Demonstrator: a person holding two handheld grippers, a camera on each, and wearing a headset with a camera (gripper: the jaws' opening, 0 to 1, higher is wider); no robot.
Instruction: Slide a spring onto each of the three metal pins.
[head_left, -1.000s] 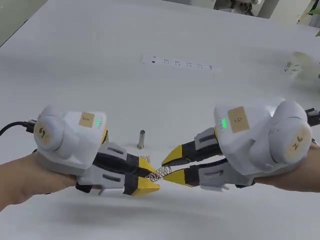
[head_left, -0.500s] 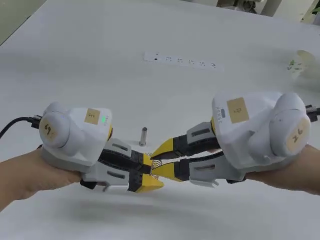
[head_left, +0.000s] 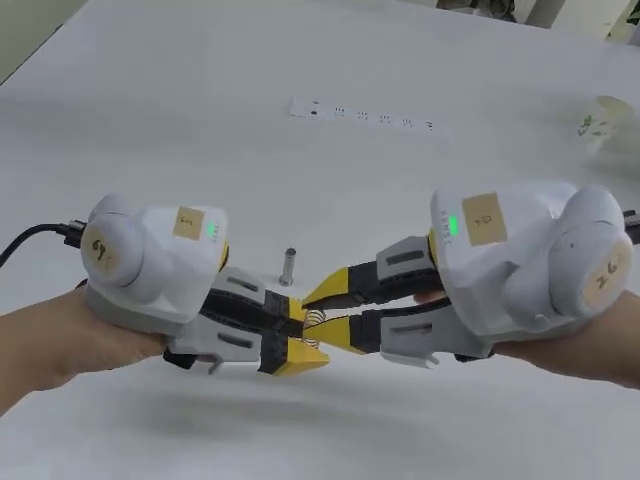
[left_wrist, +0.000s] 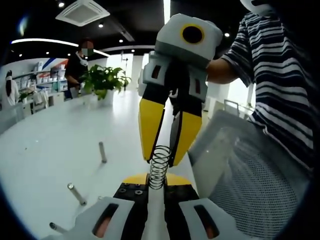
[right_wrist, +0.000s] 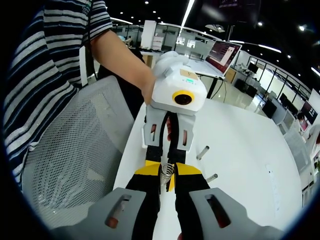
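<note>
Left gripper: jaws are pressing together on near end of spring, holding it between yellow tips. Spring is sticking straight out from these tips toward right gripper. Right gripper's jaws are standing slightly apart, one on each side of spring's far end; whether they are pinching it, cannot tell. Upright pin is standing on table just beyond meeting tips. Second pin and third pin are showing beside left gripper's jaws. Power strip is lying far beyond both grippers.
</note>
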